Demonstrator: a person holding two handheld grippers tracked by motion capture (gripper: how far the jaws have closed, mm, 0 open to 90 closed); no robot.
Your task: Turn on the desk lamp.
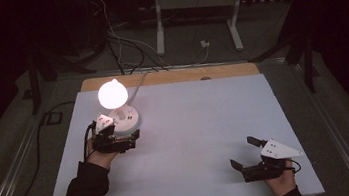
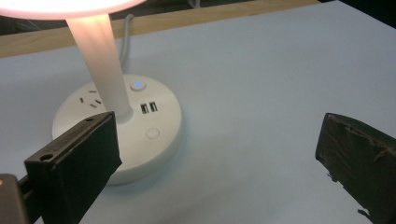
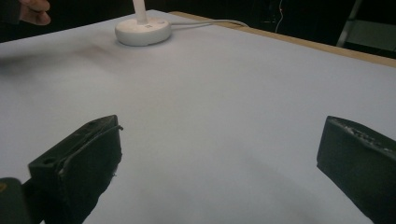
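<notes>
Desk lamp (image 1: 115,110), lit, at the far left of the worktop (image 1: 198,140) in the high view: glowing white shade (image 1: 112,93) over a round white base (image 1: 126,121), grey cord (image 1: 136,85) trailing off the far edge. Left hand-held gripper (image 1: 110,134) right at the near side of that base, touching or just short of it, hard to tell from above. Right hand-held gripper (image 1: 243,152) well apart at the near right corner, jaws spread wide, nothing between them.

Left gripper view: lamp base (image 2: 140,135) close ahead and to the left, white stem (image 2: 103,70) rising into the bright shade rim (image 2: 60,7). On the base, a small button with a blue glow (image 2: 137,86), two USB ports (image 2: 149,108), a plain round button (image 2: 152,133) and socket slots (image 2: 89,100). Jaws wide apart, holding nothing; left jaw overlapping the base edge, contact not certain.

Right gripper view: bare pale worktop (image 3: 224,93) between two widely parted jaws, the lamp base (image 3: 142,31) far off at the upper left with its cord (image 3: 210,22) running right, a fingertip (image 3: 33,11) at the top left corner.

Judged from the light and the blue indicator, switching on looks done. Left to do, likely only drawing the left hand-held gripper clear of the base; no grasp needed.
</notes>
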